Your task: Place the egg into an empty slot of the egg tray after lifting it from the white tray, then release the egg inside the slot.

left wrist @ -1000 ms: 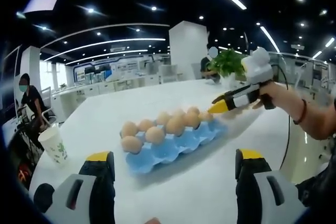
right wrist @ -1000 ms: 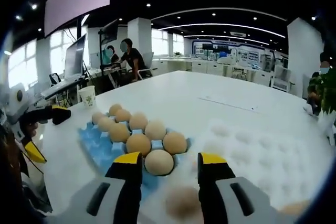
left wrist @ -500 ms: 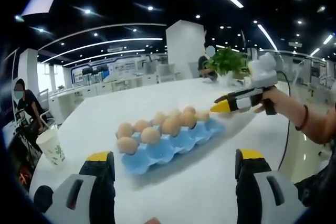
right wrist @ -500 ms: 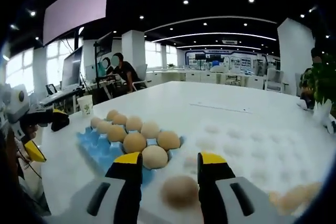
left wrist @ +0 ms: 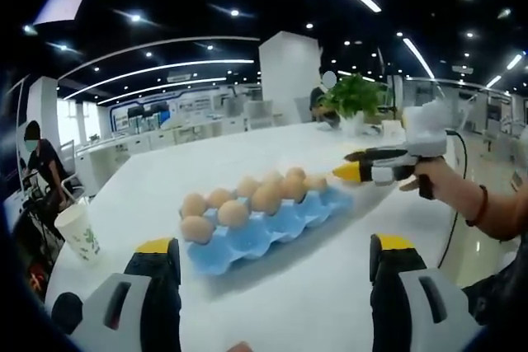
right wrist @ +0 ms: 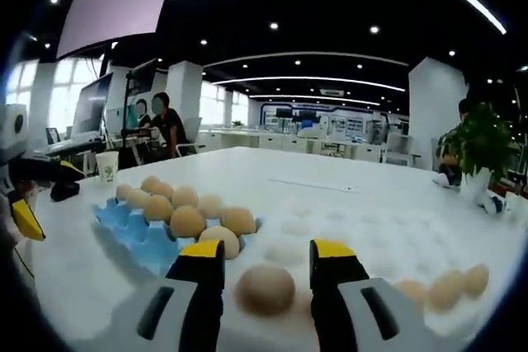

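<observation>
In the left gripper view, the left gripper (left wrist: 272, 274) hangs over the white table (left wrist: 330, 286) with its jaws spread wide and nothing between them. The blue egg tray (left wrist: 264, 232) lies ahead with eggs along its far rows and bare slots nearer. The right gripper (left wrist: 351, 172) comes in from the right, just past the far end of the blue tray. In the right gripper view, the right gripper (right wrist: 266, 274) has an egg (right wrist: 266, 288) between its jaws, over the white tray (right wrist: 363, 228). I cannot tell if the jaws are squeezing it or just sitting beside it. More eggs (right wrist: 450, 284) lie at the right of the white tray. The egg could slip and crack if the grip is loose, or break if squeezed too hard. Compared with a second ago, the egg sits higher between the jaws, and the blue egg tray lies farther to the left.
</observation>
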Available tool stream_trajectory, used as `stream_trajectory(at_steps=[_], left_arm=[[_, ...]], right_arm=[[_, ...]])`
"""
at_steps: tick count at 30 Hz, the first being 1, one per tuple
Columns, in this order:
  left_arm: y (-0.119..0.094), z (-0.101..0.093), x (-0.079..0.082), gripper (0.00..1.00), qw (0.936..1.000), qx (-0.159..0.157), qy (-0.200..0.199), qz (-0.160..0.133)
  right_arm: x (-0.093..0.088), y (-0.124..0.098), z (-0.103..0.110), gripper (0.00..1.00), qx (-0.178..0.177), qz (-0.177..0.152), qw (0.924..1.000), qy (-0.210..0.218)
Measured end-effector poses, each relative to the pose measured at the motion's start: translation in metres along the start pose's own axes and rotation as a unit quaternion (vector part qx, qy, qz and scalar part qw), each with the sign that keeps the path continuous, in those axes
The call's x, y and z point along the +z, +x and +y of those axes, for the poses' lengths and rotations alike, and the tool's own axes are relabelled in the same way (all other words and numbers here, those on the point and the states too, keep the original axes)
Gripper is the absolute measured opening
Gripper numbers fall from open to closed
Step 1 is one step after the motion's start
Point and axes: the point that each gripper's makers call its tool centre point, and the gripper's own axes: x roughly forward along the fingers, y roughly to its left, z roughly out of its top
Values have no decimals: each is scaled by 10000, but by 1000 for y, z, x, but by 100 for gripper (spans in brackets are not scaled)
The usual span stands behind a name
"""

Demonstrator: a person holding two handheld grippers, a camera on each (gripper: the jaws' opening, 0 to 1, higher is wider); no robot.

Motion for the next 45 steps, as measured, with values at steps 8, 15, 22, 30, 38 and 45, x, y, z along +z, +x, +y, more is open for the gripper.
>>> stream_trajectory(at_steps=[8, 15, 22, 30, 38, 45], left_arm=[[0, 0, -3, 97, 10000, -19, 11, 41], [-1, 0, -4, 97, 10000, -21, -7, 32], [-1, -1, -8, 97, 9999, -60, 26, 89], [-2, 1, -8, 97, 10000, -33, 22, 79], [-2, 0, -9, 97, 9999, -56, 8, 86], [1, -3, -10, 97, 9999, -85, -6, 97]], right_arm=[[-5, -3, 1, 38, -467, -120, 9988, -46], [-11, -5, -2, 35, -794, -30, 9968, 130], [-19, -6, -3, 33, -1261, 152, 9906, 502], [-23, -4, -9, 30, -1565, 467, 9833, 801], [-25, -6, -8, 30, -1552, 532, 9831, 816], [-24, -7, -9, 29, -1466, 474, 9847, 819]])
